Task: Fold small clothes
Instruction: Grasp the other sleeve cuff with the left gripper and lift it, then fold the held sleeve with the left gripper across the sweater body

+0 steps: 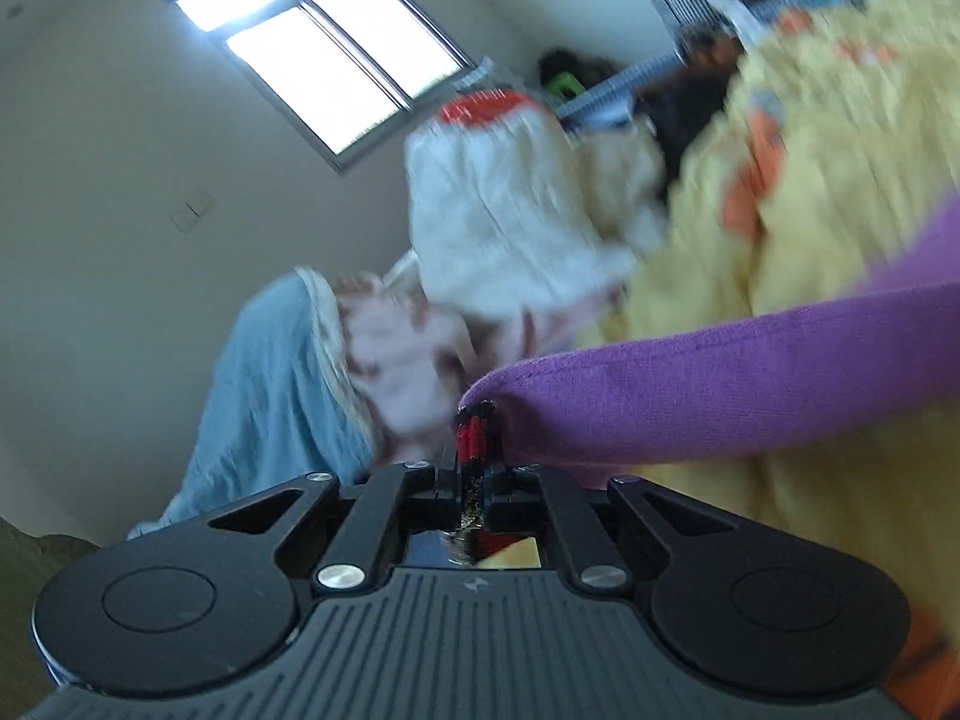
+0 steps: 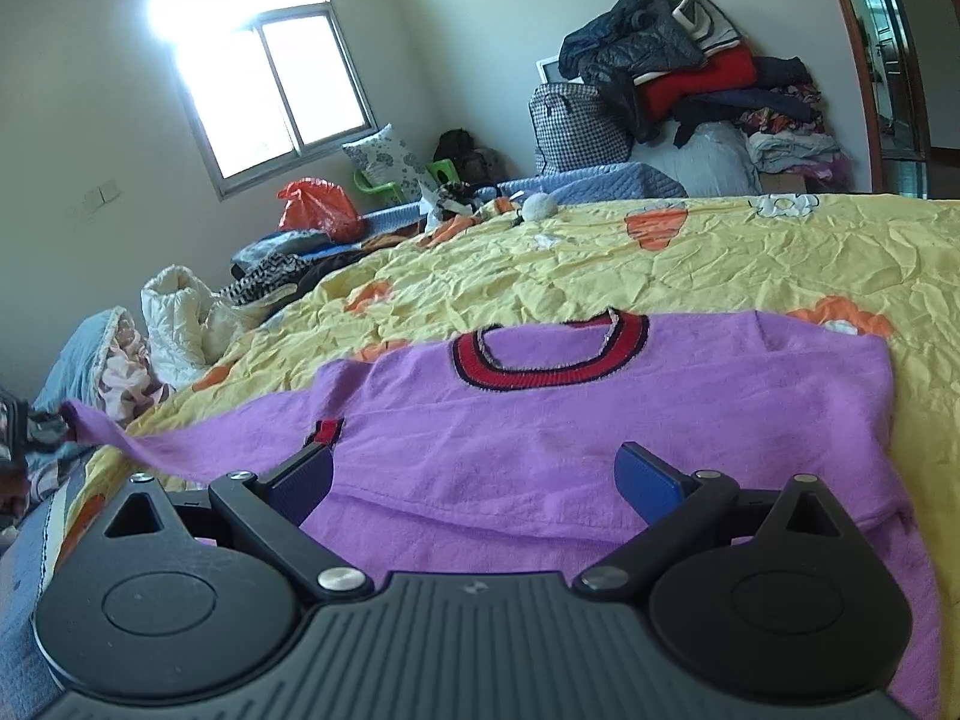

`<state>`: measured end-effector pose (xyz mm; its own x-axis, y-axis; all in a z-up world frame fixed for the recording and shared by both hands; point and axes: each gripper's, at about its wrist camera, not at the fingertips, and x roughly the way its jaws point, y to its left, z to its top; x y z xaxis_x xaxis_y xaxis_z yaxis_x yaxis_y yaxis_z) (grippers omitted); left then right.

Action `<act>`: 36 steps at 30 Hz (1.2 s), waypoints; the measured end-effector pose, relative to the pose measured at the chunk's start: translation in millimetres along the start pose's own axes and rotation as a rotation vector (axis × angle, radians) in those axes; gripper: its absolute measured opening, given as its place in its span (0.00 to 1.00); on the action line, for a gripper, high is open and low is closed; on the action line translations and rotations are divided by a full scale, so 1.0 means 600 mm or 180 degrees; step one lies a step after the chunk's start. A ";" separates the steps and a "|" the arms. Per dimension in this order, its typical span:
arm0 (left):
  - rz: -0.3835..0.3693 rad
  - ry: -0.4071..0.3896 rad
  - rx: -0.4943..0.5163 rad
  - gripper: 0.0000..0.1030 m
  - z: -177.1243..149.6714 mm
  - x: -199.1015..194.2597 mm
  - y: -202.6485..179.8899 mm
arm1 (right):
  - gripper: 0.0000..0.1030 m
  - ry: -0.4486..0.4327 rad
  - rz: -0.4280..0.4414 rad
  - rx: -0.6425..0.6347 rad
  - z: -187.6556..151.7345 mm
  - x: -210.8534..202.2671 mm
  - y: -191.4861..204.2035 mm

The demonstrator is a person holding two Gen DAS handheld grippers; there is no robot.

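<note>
A small purple sweater (image 2: 600, 420) with a red and black collar (image 2: 549, 360) lies flat on the yellow bed sheet (image 2: 720, 264). One sleeve (image 2: 120, 432) is pulled out to the left, off the sheet. In the left wrist view that purple sleeve (image 1: 720, 384) runs in from the right, and my left gripper (image 1: 474, 450) is shut on its red cuff (image 1: 473, 435). My right gripper (image 2: 474, 468) hovers open just over the sweater's body, its blue pads (image 2: 648, 474) wide apart with nothing between them. A second red cuff (image 2: 327, 429) lies on the body beside its left finger.
A white quilted garment (image 2: 180, 312) and a blue cloth (image 2: 78, 360) lie at the bed's left edge. An orange bag (image 2: 315, 207) and loose items sit at the far side. Piled clothes (image 2: 690, 78) stand against the back wall. The left wrist view is blurred.
</note>
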<state>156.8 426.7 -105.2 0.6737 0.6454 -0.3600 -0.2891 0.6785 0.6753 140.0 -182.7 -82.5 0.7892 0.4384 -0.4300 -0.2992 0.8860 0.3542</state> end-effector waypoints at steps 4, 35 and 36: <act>0.0033 0.0271 -0.0195 0.19 -0.082 -0.018 0.008 | 0.98 0.0036 -0.0041 -0.0013 0.002 -0.007 -0.008; -0.1928 0.1030 -0.5861 0.02 -0.220 0.102 0.166 | 0.98 0.0076 0.0021 -0.0058 0.001 0.000 0.013; -0.1860 0.0952 -0.5761 0.02 -0.209 0.095 0.172 | 0.98 0.0087 0.0016 -0.0050 -0.001 0.001 0.013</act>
<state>80.2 577.4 -137.0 0.8697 0.1340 -0.4750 -0.4925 0.1750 -0.8525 137.5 -175.2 -80.5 0.7729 0.4466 -0.4508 -0.3118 0.8860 0.3433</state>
